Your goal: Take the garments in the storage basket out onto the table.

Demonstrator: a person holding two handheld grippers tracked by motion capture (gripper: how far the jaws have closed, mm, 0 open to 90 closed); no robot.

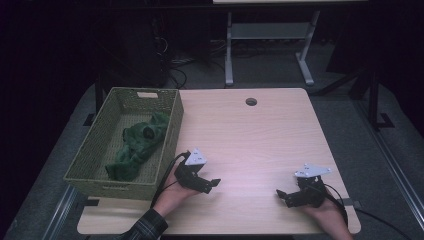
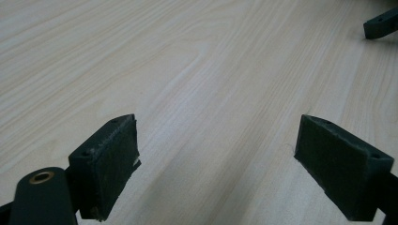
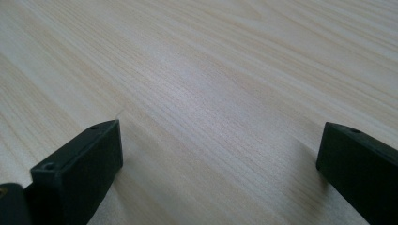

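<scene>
A green cloth (image 1: pixel 137 145) lies crumpled inside a woven olive basket (image 1: pixel 90 150) at the table's left edge. My left gripper (image 1: pixel 212 182) rests low over the light wood table (image 1: pixel 250 135) just right of the basket, its jaws wide apart with nothing between them. In the left gripper view the left gripper (image 2: pixel 218 164) frames bare wood, and a jaw tip of the other gripper (image 2: pixel 380 23) shows at the top right. My right gripper (image 1: pixel 281 194) sits near the front right of the table, open and empty. In the right gripper view the right gripper (image 3: pixel 220 164) has bare wood between its jaws.
A round cable hole (image 1: pixel 251 101) sits near the table's far edge. Beyond the table stand a white desk frame (image 1: pixel 267 45) and dark equipment with cables on the floor (image 1: pixel 165 55). A metal rail (image 1: pixel 395 165) runs along the right side.
</scene>
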